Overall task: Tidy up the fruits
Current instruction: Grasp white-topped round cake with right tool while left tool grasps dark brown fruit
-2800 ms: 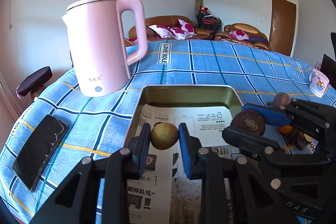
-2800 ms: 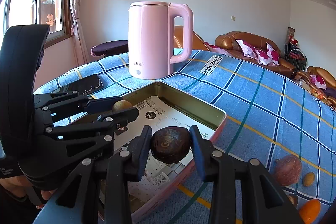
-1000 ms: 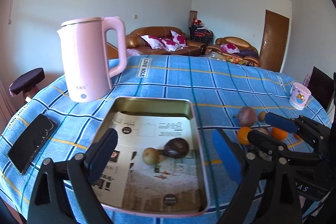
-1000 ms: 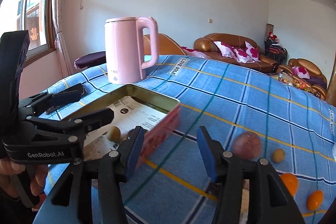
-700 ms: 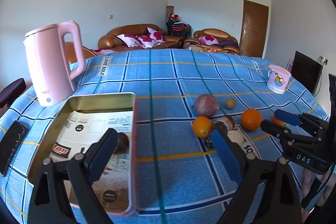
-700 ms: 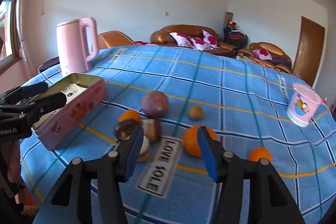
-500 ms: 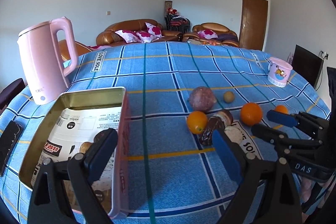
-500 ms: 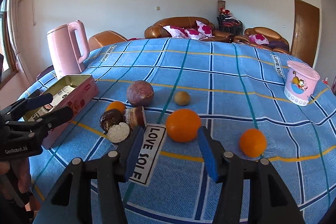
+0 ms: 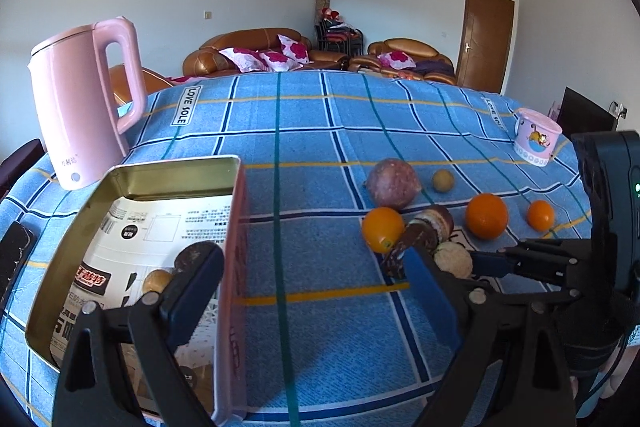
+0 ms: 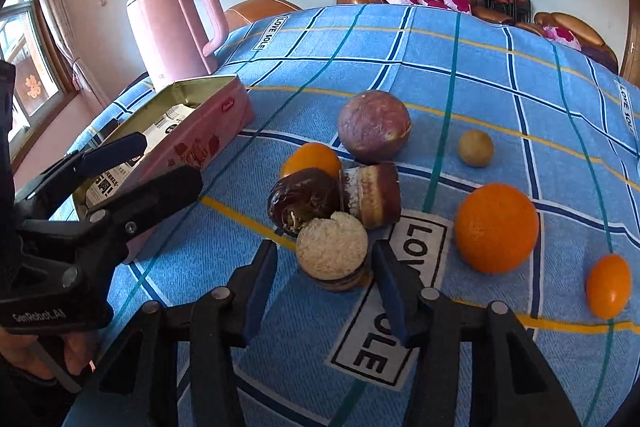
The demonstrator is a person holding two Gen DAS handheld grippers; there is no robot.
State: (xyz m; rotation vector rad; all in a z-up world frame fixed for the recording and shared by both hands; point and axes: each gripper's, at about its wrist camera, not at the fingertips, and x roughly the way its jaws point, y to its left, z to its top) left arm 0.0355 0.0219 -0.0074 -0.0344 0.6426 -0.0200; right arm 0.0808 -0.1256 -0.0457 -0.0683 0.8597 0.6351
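A blue checked tablecloth (image 10: 500,75) covers a table, with loose fruit and small cakes scattered near its middle. The right gripper (image 10: 324,291) hovers low with its fingers spread wide, one on each side of a round, pale, crumb-coated cake (image 10: 332,247), not touching it. Pressed against that cake are a dark chocolate roll (image 10: 300,199) and a layered cake slice (image 10: 372,195); all three look soft and crumbly, so a light squeeze across the widest part seems wisest. Behind them sit a small orange (image 10: 310,159) and a dull purple, wrinkled passion fruit (image 10: 374,127), with a tiny tan fruit (image 10: 475,148) well apart. To the right lie a large orange (image 10: 496,227), firm and smooth enough to roll, and a small oval kumquat (image 10: 608,285). The left gripper (image 9: 312,291) is also spread wide and empty, hanging beside a pink tin (image 9: 234,247) lined with printed paper, which already holds a dark fruit (image 9: 192,253) and a tan one (image 9: 158,279). A pink kettle (image 9: 80,107) stands behind the tin.
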